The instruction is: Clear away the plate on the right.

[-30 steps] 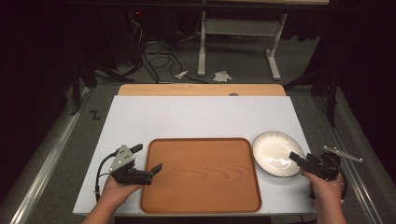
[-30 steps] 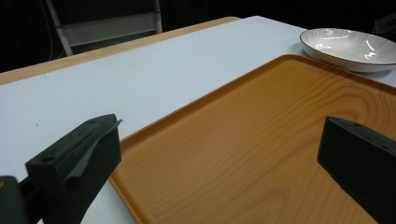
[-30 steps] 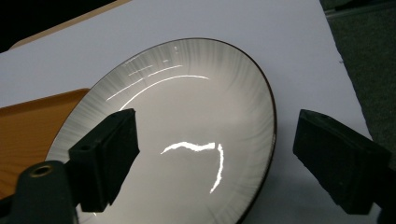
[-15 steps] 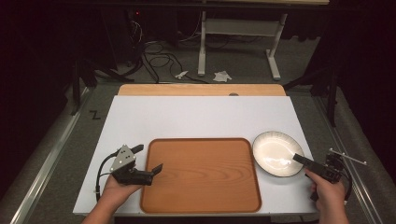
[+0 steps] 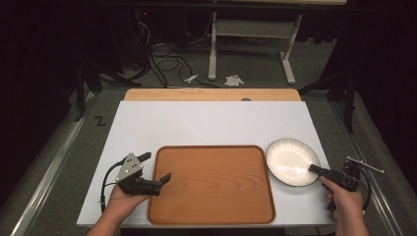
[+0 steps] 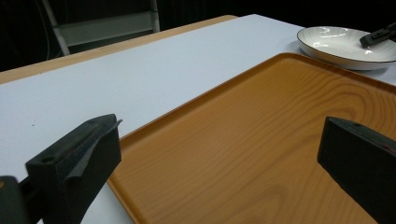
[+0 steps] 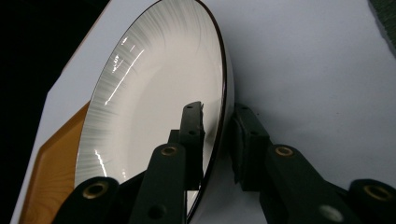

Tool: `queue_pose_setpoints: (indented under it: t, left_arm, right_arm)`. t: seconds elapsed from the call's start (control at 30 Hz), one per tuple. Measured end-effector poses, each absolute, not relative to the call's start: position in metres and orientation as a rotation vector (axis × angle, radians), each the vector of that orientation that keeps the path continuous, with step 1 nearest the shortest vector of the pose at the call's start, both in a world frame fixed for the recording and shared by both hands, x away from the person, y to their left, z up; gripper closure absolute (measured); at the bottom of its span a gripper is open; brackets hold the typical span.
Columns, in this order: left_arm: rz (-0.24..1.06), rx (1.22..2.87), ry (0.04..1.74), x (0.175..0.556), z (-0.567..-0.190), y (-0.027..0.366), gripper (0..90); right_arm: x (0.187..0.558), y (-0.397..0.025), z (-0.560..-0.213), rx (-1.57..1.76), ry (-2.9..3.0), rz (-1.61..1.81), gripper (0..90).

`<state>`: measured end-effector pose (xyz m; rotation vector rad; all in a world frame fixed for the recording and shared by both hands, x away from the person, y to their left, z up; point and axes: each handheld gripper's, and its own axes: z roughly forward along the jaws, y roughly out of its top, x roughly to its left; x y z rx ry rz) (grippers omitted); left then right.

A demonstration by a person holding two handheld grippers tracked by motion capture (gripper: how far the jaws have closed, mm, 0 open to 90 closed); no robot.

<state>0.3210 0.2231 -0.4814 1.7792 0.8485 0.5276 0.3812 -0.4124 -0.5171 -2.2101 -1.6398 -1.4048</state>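
Note:
A white plate [image 5: 290,160] with a dark rim lies on the white table [image 5: 211,123], just right of a brown wooden tray [image 5: 211,184]. My right gripper [image 5: 312,168] reaches the plate's near right edge. In the right gripper view its jaws have closed to a narrow gap astride the plate [image 7: 154,93] rim, one inside the bowl and one outside; right gripper [image 7: 217,109]. My left gripper [image 5: 157,166] is open, its jaws spread across the tray's left edge. In the left gripper view the tray [image 6: 261,140] lies between the wide jaws of the left gripper [image 6: 222,135], with the plate [image 6: 341,44] far off.
A wooden strip [image 5: 211,94] runs along the table's far edge. Beyond it, on the dark floor, are cables and a white desk frame [image 5: 251,34]. The far half of the table is bare white surface.
My right gripper's jaws have narrowed onto the plate's rim and the hand has drawn slightly back toward the near right. The plate, tray and left gripper have stayed in place.

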Motion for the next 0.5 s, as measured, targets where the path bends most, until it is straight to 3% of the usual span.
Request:
queue_pose_setpoints:
  t: [0.17,0.5]
  left_arm:
    - [0.53,1.776,0.847,0.321,-0.481,0.223,0.6]
    - [0.539,1.764,0.848,0.319,-0.479,0.225,0.6]
  right_arm:
    - [0.385,-0.411,-0.517,-2.215,-1.589,-1.414,84.0]
    - [0.383,-0.407,-0.504,-2.268,-1.671,-1.45,84.9]
